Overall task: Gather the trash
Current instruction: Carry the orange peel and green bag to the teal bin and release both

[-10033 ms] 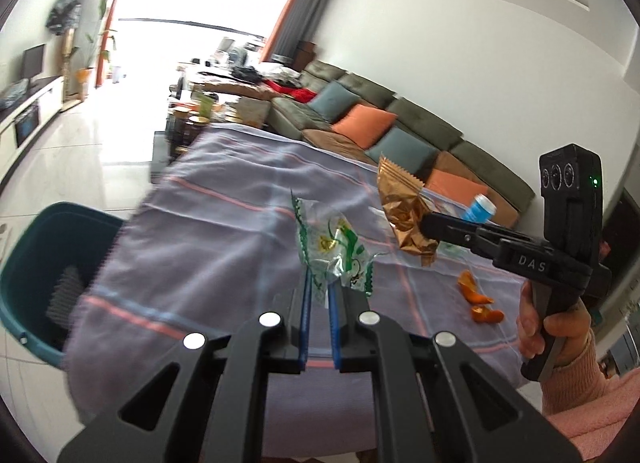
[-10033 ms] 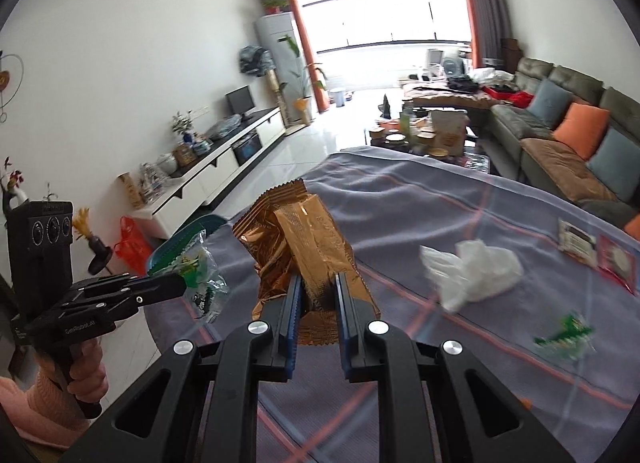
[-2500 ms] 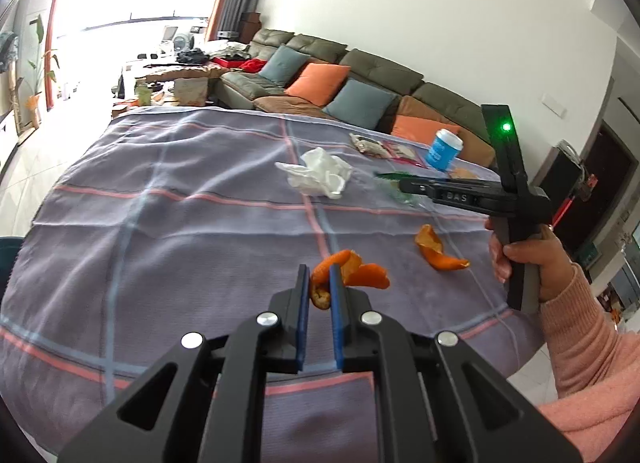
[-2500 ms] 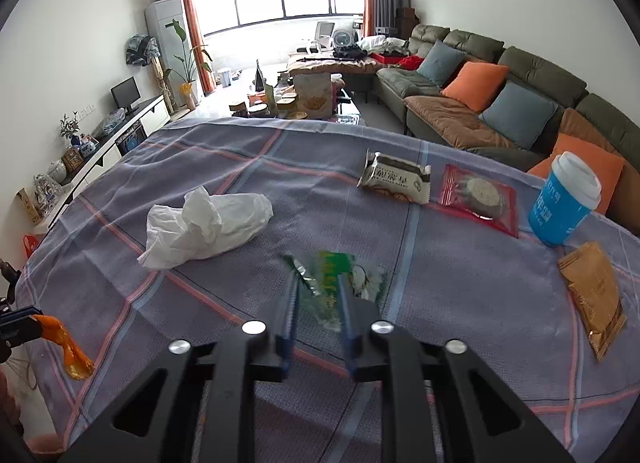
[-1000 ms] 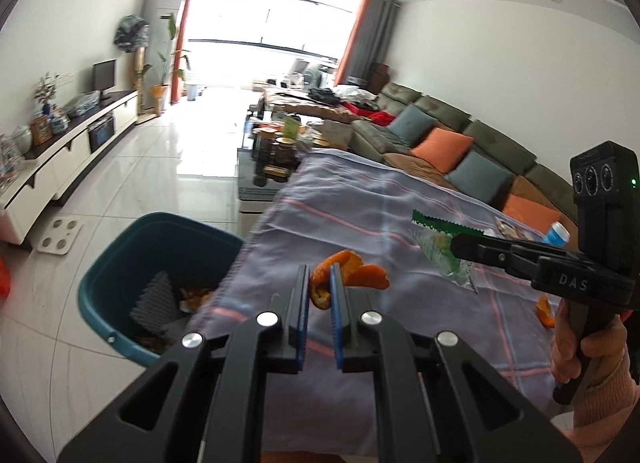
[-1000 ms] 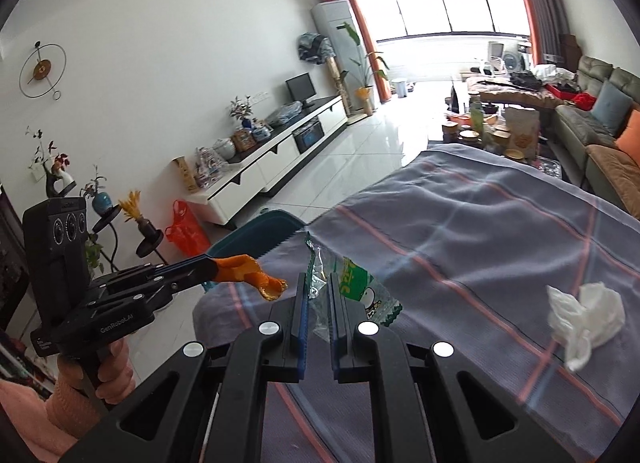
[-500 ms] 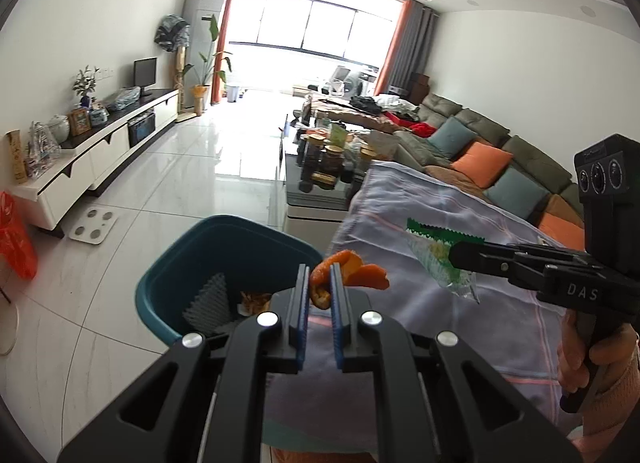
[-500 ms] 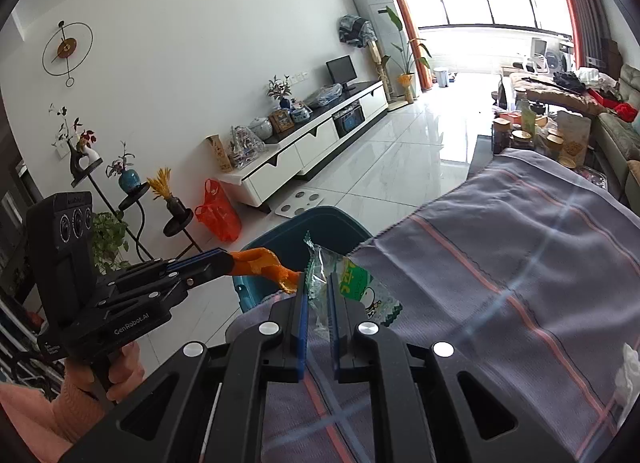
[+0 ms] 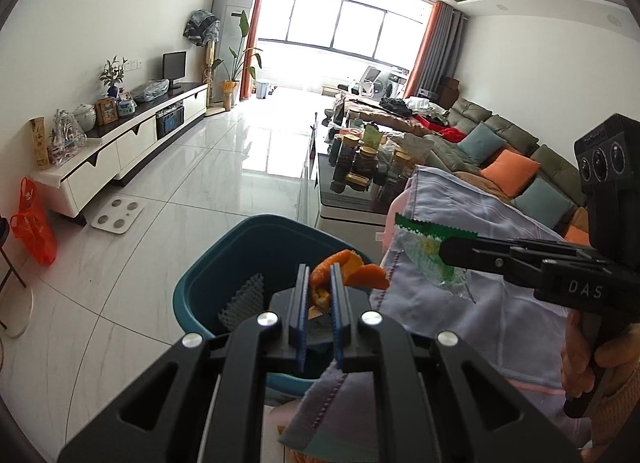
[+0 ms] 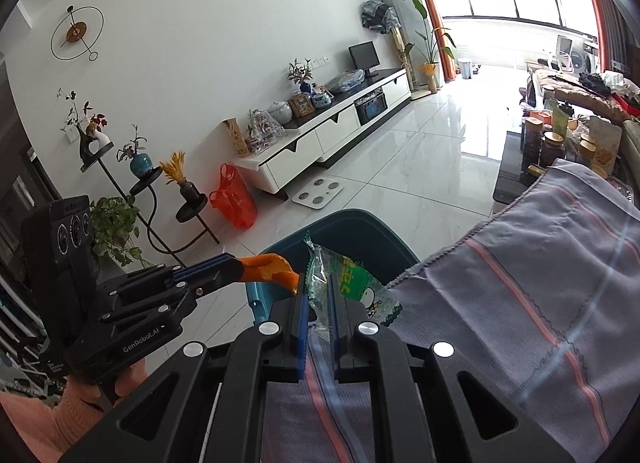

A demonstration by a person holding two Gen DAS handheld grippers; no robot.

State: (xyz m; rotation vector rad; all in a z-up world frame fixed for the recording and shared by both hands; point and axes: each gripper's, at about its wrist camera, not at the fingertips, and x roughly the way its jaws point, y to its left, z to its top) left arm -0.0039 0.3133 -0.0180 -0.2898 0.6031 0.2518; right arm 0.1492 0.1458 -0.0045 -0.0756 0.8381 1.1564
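My left gripper [image 9: 319, 277] is shut on a piece of orange peel [image 9: 347, 270] and holds it over the teal trash bin [image 9: 224, 267] on the floor. The peel also shows in the right wrist view [image 10: 272, 268]. My right gripper [image 10: 318, 293] is shut on a clear and green wrapper [image 10: 352, 283], held at the edge of the cloth-covered table [image 10: 520, 295], just beside the bin [image 10: 352, 227]. In the left wrist view the right gripper [image 9: 444, 249] holds the wrapper [image 9: 428, 251] to the right of the bin. Some trash lies inside the bin.
A white TV cabinet [image 9: 120, 147] runs along the left wall, an orange plastic bag [image 9: 34, 223] and a white scale [image 9: 118, 215] on the floor near it. A glass coffee table with jars [image 9: 360, 175] and a sofa [image 9: 500, 151] stand beyond the table.
Both grippers have swung left from the table to the bin, still holding the peel and the wrapper. The bin is now closer and right under the left gripper.
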